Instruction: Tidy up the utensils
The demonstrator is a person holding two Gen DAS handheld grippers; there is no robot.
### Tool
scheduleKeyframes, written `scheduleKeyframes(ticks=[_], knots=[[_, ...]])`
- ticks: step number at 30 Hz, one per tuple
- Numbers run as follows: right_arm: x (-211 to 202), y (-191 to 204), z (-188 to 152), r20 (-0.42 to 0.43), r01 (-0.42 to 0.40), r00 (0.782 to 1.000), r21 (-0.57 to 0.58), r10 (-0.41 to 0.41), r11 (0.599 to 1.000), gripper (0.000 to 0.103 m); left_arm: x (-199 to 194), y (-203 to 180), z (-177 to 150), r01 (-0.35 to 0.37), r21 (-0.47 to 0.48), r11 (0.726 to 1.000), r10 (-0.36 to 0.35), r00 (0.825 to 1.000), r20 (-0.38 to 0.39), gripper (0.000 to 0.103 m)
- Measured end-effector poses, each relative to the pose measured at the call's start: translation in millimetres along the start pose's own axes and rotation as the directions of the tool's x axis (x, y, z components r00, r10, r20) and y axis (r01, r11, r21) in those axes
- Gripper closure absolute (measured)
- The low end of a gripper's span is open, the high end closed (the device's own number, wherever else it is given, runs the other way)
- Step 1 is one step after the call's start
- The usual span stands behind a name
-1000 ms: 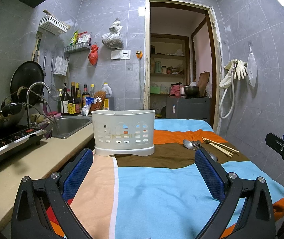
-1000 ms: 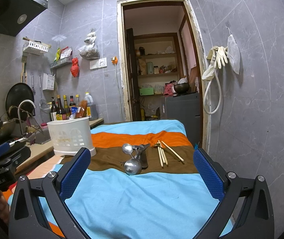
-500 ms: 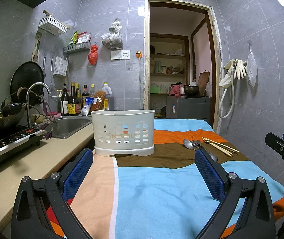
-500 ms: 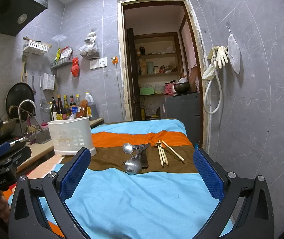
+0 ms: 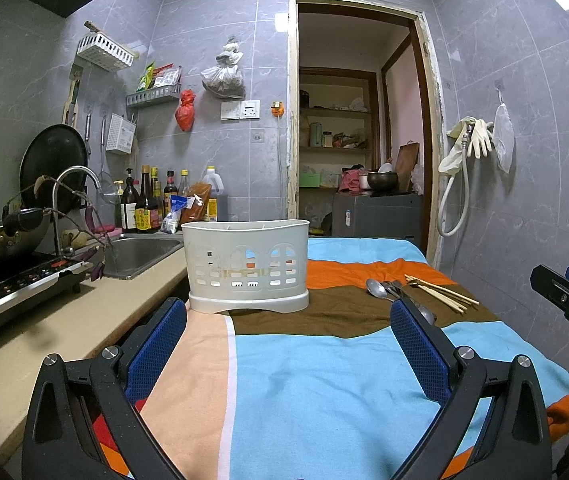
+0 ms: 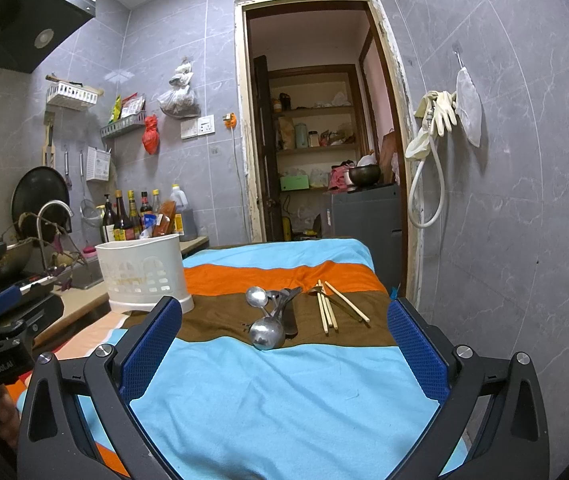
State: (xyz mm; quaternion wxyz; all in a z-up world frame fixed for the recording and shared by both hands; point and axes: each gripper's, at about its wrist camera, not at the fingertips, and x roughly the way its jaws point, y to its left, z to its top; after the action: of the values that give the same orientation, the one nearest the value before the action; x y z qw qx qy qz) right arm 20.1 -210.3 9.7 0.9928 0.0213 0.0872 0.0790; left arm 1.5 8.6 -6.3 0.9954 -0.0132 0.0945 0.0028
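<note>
A white perforated utensil holder [image 5: 247,265] [image 6: 145,274] stands upright on the brown stripe of a striped cloth [image 5: 308,380] [image 6: 284,396]. To its right lie several metal spoons [image 6: 266,318] [image 5: 380,290] in a pile, with wooden chopsticks [image 6: 334,306] [image 5: 440,294] beside them. My left gripper [image 5: 287,322] is open, low over the cloth, short of the holder. My right gripper [image 6: 284,320] is open too, hovering before the spoons with nothing between its fingers. Each gripper shows at the edge of the other's view.
Left of the cloth runs a beige counter [image 5: 44,332] with a sink [image 5: 140,252], faucet, induction cooker [image 5: 16,284] and wok. Bottles [image 5: 152,200] stand at the back. A tiled wall [image 6: 524,208] closes the right side; a doorway [image 6: 316,152] opens behind.
</note>
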Motion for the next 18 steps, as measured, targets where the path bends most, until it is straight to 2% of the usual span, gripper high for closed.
scheduleKeyframes(ticks=[18], knots=[[-0.4, 0.2, 0.1, 0.000, 0.000, 1.000, 0.001, 0.000, 1.000, 0.000, 0.4, 1.1, -1.1, 0.000, 0.002, 1.000, 0.000, 1.000, -0.002, 0.003]])
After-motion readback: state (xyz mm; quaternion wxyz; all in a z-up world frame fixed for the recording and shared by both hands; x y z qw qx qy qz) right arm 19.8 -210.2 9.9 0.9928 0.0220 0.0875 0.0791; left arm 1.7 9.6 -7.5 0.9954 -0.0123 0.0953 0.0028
